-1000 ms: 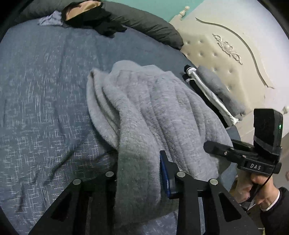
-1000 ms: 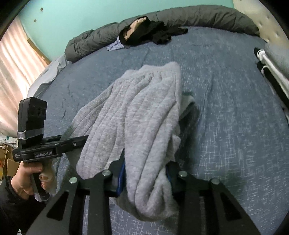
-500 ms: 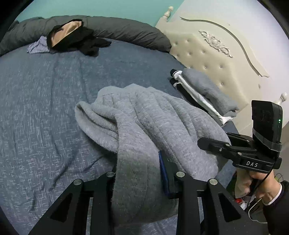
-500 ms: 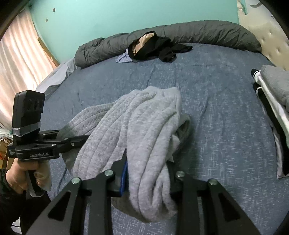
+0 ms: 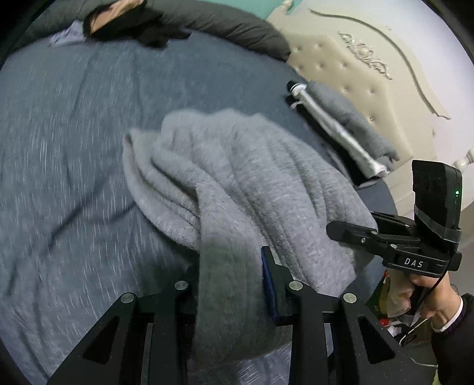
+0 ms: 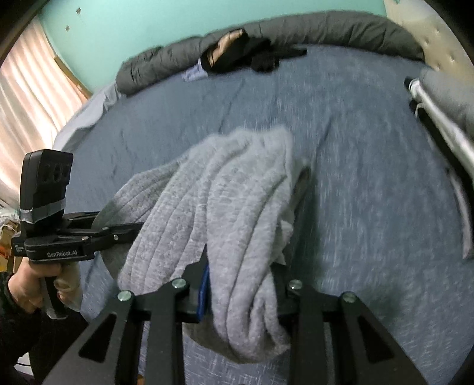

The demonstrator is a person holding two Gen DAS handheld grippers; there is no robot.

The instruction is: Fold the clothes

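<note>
Blue-grey bedding [image 5: 74, 154] covers a big bed, with a green wall [image 6: 148, 26] behind it and a cream headboard [image 5: 355, 77] at one side. A grey fleecy garment [image 5: 237, 177] hangs bunched up over the middle of the bed. The left gripper [image 5: 234, 281] pinches one thick fold of it, and the right gripper [image 6: 243, 284] pinches another fold, so both are clamped tight on the cloth.

Half a second ago the garment sat a little lower and closer to the blanket. Now it looks lifted a bit more and pulled nearer to the person, and the bed behind looks smeary, so the grippers seem to be moving fast. A second ago it was spread a bit wider; now it is more bundled.

A neat pile of folded clothes [image 5: 340, 127] lies by the headboard, just past the grey garment. Some dark clothes [image 6: 246, 53] lie loose far away near the long grey pillow [image 6: 326, 29].

The grey garment is thick and soft and hangs in many layers. It may be on its way to be shaken out, or it may be a folded bundle being carried to the pile. The pictures cannot settle which.
</note>
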